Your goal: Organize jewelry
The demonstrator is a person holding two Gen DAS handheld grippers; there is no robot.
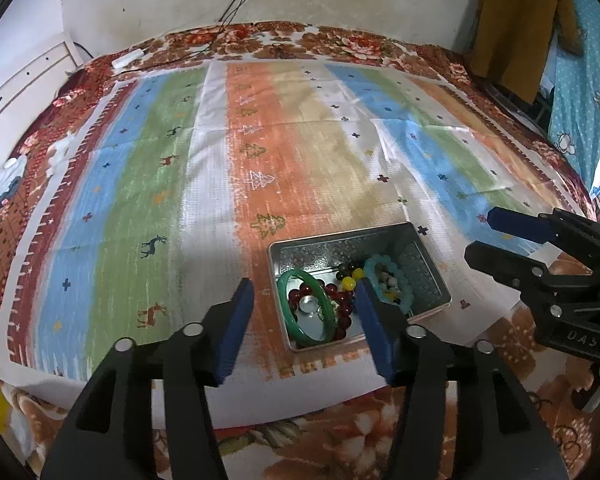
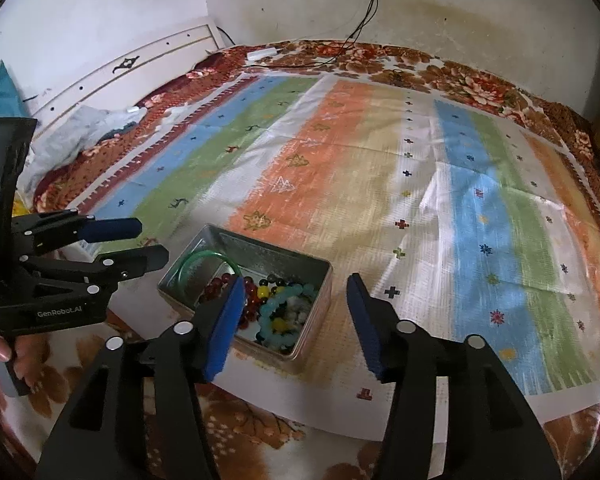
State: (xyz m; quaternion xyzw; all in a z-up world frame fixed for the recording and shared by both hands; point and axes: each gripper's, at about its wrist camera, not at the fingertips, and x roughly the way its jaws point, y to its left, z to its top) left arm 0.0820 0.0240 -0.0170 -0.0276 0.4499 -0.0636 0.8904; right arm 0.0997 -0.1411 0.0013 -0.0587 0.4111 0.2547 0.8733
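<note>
A silver metal tin point(image 1: 428, 268) point(image 2: 320, 292) sits on the striped cloth near the front edge. In it lie a green bangle point(image 1: 324, 300) point(image 2: 208, 258), a dark red bead bracelet point(image 1: 342, 312) point(image 2: 252, 294), a pale turquoise bead bracelet point(image 1: 396, 280) point(image 2: 278, 306) and yellow and dark beads point(image 1: 348, 282) point(image 2: 264, 291). My left gripper point(image 1: 304, 300) is open and empty, above the tin's near left part. My right gripper point(image 2: 296, 292) is open and empty, above the tin's near right side. Each gripper also shows in the other view point(image 1: 488, 236) point(image 2: 148, 240).
The striped cloth point(image 1: 260, 152) point(image 2: 380, 160) covers a floral blanket point(image 1: 340, 44) on a bed. A white charger with black cables point(image 1: 128, 58) point(image 2: 262, 54) lies at the far edge. A headboard point(image 2: 140, 64) and crumpled cloth point(image 2: 80, 128) are at the left; hanging clothes point(image 1: 516, 20) at the right.
</note>
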